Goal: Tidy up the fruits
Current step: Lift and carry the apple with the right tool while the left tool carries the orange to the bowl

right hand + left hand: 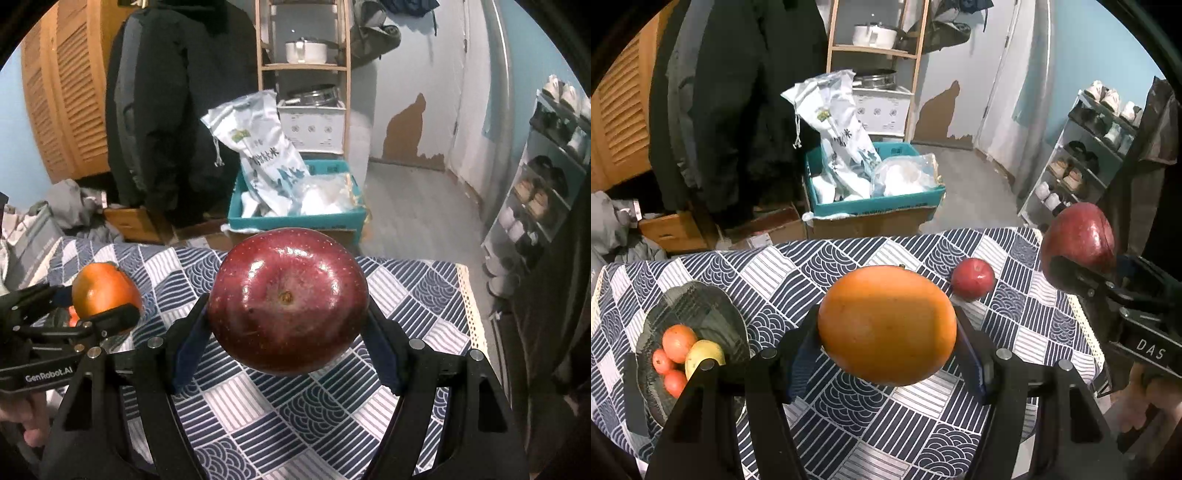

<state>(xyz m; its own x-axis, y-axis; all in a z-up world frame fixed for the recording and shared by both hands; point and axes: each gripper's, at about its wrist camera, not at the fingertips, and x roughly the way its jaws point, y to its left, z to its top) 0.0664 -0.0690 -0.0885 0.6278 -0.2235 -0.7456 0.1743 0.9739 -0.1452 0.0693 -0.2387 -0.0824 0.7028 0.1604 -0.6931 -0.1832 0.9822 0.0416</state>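
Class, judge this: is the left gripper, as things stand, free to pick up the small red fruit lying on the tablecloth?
Probably not: the left gripper is shut on the orange fruit, so its jaws are full. The small red fruit itself lies uncovered.

- my left gripper [886, 332] holds the orange [886, 325] above the table [849, 424].
- my right gripper [288, 310] holds the big apple [288, 299], to the orange's right.
- a small apple [972, 278] sits on the table between them, farther back.
- the plate [701, 314] lies left, with small fruits [679, 343] in it.
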